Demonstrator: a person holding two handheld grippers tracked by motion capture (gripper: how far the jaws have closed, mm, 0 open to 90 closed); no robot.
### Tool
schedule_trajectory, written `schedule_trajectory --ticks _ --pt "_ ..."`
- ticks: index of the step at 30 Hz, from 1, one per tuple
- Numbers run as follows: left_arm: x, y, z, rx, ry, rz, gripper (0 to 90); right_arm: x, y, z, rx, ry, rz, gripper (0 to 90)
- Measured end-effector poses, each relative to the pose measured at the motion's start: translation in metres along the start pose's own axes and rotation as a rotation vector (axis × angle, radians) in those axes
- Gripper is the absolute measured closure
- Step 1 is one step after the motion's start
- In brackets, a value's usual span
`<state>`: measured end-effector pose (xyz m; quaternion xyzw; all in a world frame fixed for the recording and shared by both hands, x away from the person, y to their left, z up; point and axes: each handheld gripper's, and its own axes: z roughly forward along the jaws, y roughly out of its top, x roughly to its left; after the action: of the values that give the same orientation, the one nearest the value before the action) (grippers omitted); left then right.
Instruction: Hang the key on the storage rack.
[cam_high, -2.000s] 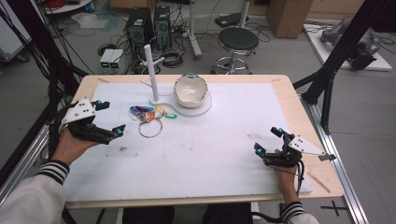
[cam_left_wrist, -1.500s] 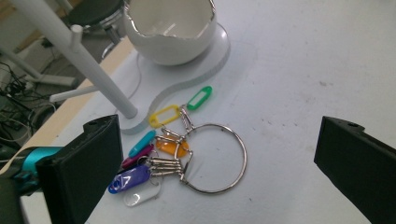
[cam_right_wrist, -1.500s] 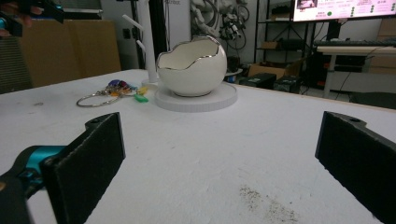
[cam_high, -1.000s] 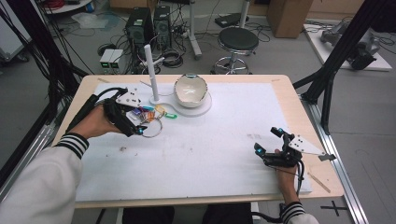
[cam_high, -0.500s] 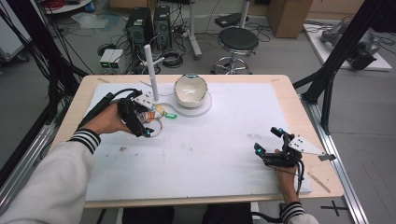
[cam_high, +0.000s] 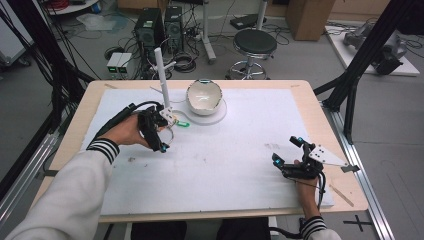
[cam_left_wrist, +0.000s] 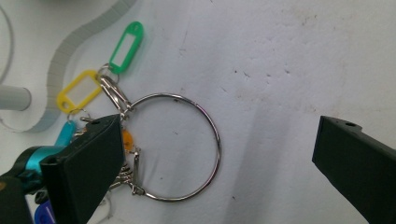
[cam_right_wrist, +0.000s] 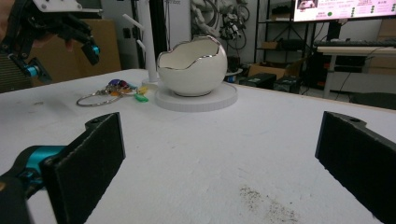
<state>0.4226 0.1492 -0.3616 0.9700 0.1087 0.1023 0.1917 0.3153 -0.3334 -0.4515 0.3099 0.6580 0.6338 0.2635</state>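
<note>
Left gripper (cam_high: 156, 131) hangs over the big key ring (cam_left_wrist: 180, 147) – jaws wide apart. Ring lies flat beside the white bowl (cam_high: 204, 96); its coloured tags (cam_left_wrist: 125, 48) are blank. Right gripper (cam_high: 290, 152) – jaws apart too.

**Far-left clutter, open mat elsewhere**

Obstacles cluster near the table's (cam_high: 320, 107) far edge, left of centre: a white post (cam_high: 161, 77), an egg-shaped bowl (cam_high: 204, 96) on its round base (cam_high: 218, 116), and a key ring (cam_left_wrist: 180, 147) with tags just beside them. The left gripper (cam_high: 156, 131) hangs over that ring, jaws spread. The middle, the right side and the near edge lie open.
</note>
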Motion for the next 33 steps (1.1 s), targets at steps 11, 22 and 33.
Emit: schedule_trajectory --ticks 11,22,33 --pt "-0.001 0.002 0.019 0.094 -0.016 0.012 6.6 0.001 0.000 0.000 0.006 0.000 0.001 0.9" --pt "-0.001 0.002 0.030 0.159 -0.019 0.014 17.7 0.001 0.000 0.000 0.006 0.000 -0.001 0.9" --pt "-0.001 0.000 0.035 0.200 -0.028 -0.007 27.5 0.001 0.000 0.000 0.004 -0.001 -0.002 0.9"
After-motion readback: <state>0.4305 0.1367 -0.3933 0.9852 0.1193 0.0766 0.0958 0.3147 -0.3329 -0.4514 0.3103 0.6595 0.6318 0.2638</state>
